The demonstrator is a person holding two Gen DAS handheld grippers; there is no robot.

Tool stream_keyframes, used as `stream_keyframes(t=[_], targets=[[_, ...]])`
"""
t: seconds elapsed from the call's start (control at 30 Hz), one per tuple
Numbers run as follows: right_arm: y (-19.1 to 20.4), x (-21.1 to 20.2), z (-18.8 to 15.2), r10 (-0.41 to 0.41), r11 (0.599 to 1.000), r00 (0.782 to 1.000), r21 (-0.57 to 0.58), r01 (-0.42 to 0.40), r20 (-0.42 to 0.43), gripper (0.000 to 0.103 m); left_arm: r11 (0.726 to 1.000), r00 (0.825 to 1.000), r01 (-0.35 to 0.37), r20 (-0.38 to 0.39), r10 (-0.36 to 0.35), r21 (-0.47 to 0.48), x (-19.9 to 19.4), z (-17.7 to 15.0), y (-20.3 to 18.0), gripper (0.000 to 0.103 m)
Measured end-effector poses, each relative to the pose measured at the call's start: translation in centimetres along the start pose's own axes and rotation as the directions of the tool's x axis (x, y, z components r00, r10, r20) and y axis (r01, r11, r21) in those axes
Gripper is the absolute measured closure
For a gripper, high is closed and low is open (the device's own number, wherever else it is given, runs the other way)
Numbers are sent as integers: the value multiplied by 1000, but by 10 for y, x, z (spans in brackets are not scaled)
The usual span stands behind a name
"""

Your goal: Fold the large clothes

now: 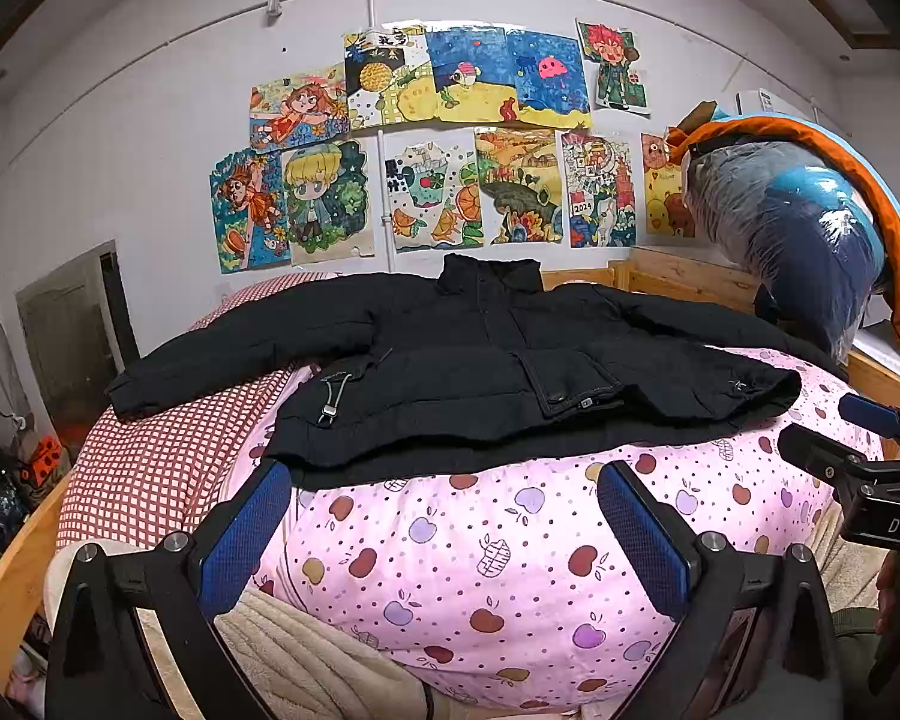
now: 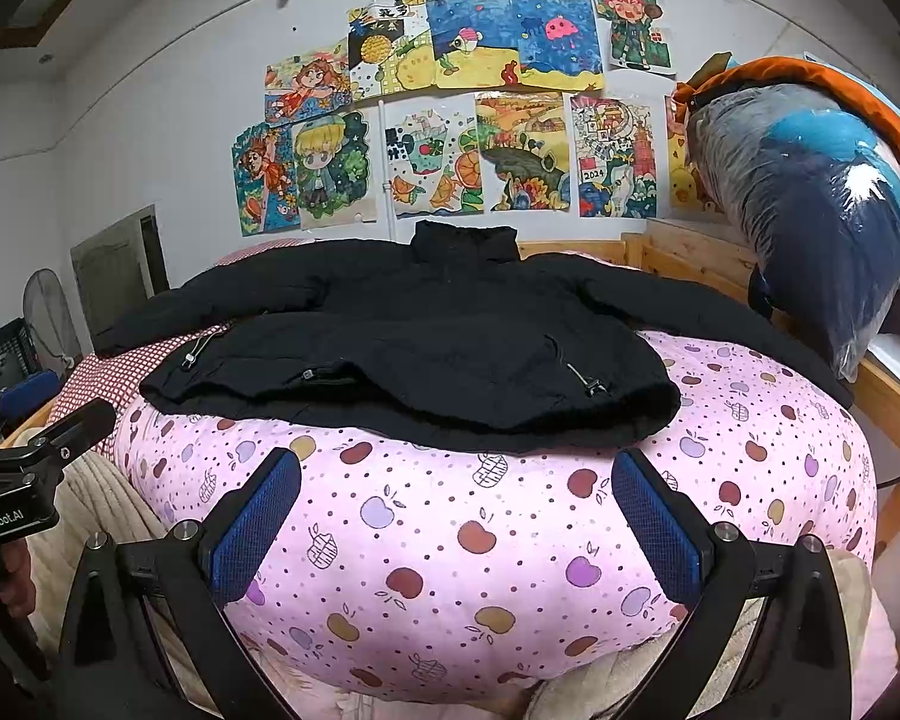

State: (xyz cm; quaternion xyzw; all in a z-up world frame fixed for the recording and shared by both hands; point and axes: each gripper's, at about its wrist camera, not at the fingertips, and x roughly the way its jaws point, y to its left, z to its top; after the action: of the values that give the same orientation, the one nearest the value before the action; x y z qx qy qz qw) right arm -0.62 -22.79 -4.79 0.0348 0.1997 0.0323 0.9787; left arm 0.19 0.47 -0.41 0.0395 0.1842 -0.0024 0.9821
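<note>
A black padded jacket [image 1: 480, 354] lies spread flat, front up, on a pink apple-print quilt [image 1: 486, 570], collar toward the wall and both sleeves stretched out sideways. It also shows in the right wrist view [image 2: 438, 336], on the same quilt [image 2: 480, 552]. My left gripper [image 1: 444, 534] is open and empty, hovering over the quilt just short of the jacket's hem. My right gripper [image 2: 459, 522] is open and empty, likewise short of the hem. The right gripper's body shows at the left wrist view's right edge [image 1: 858, 480].
A red checked pillow [image 1: 150, 468] lies under the left sleeve. A plastic-wrapped bundle of bedding [image 1: 810, 228] with an orange garment leans on the wooden bed rail [image 1: 690, 276] at the right. Drawings cover the wall. A beige blanket [image 1: 306, 654] lies near me.
</note>
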Motion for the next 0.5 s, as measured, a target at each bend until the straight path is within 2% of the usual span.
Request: stream_keyframes(t=[0.5], targets=[[-1,2,-3,-1,1000,1000,4,1,-8,1,1000,1000,1,-23,-1,15,8,2,-1,0]])
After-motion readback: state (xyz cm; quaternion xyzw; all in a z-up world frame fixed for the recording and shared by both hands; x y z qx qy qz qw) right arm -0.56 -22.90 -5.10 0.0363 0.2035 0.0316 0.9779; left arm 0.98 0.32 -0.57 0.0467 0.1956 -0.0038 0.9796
